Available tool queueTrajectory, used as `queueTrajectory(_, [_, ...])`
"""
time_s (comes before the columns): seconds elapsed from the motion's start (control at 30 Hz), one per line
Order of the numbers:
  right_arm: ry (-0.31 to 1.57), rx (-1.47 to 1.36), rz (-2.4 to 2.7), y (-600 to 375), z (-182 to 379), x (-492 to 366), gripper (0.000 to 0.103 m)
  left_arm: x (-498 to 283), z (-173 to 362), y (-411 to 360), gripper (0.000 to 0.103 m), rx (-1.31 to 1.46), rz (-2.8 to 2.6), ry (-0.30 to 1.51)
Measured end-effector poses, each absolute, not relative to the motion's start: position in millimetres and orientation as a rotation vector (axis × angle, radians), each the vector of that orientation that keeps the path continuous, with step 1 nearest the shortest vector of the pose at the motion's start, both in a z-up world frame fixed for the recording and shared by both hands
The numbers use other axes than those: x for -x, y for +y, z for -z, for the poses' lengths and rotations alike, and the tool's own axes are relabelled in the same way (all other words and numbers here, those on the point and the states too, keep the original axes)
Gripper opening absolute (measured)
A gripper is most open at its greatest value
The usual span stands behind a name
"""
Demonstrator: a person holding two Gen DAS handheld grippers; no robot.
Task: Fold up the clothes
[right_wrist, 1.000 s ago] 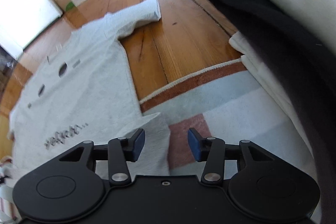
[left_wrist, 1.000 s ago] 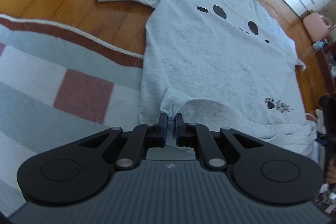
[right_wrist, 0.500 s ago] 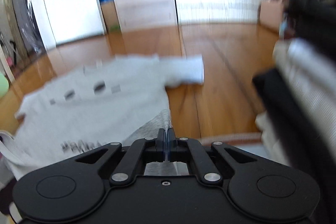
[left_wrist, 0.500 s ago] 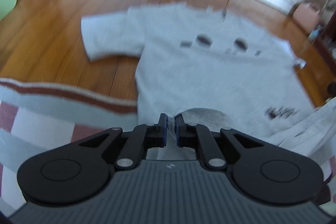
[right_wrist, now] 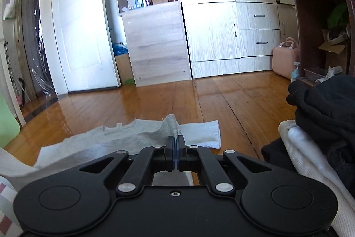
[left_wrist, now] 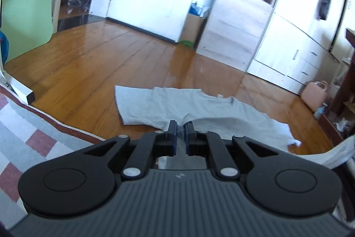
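Note:
A light grey T-shirt (left_wrist: pixel 221 112) lies spread on the wooden floor, its sleeves and collar at the far end. My left gripper (left_wrist: pixel 181 127) is shut on the shirt's near hem, which rises off the floor into the jaws. In the right wrist view the same grey T-shirt (right_wrist: pixel 133 137) stretches away to the left. My right gripper (right_wrist: pixel 175 139) is shut on a pinched ridge of its hem, lifted above the floor. The shirt's front print is hidden from both views.
A striped rug (left_wrist: pixel 33 137) lies near left. A pile of black and white clothes (right_wrist: pixel 321 126) sits at the right. A pink case (right_wrist: pixel 285 59), wardrobe drawers (right_wrist: pixel 257 30), a shelf unit (right_wrist: pixel 153 43) and a white door (right_wrist: pixel 77 37) line the far wall.
The right gripper closed on the shirt's hem. Both grippers rose and tilted up, lifting the near hem off the floor; the views now show the far wall instead of the shirt's front.

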State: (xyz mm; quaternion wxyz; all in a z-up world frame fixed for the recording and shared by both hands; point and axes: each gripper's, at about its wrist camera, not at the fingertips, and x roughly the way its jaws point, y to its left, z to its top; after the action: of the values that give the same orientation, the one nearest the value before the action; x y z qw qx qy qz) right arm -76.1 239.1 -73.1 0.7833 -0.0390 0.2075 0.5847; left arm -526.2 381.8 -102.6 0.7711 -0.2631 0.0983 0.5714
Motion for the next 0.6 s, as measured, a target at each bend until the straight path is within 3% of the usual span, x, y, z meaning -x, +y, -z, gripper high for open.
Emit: queueTrajectory(0.6, [0.481,0.02,-1.363,97,24,100,0.001,580,42,257,0.003,0.57,-1.323,0.105])
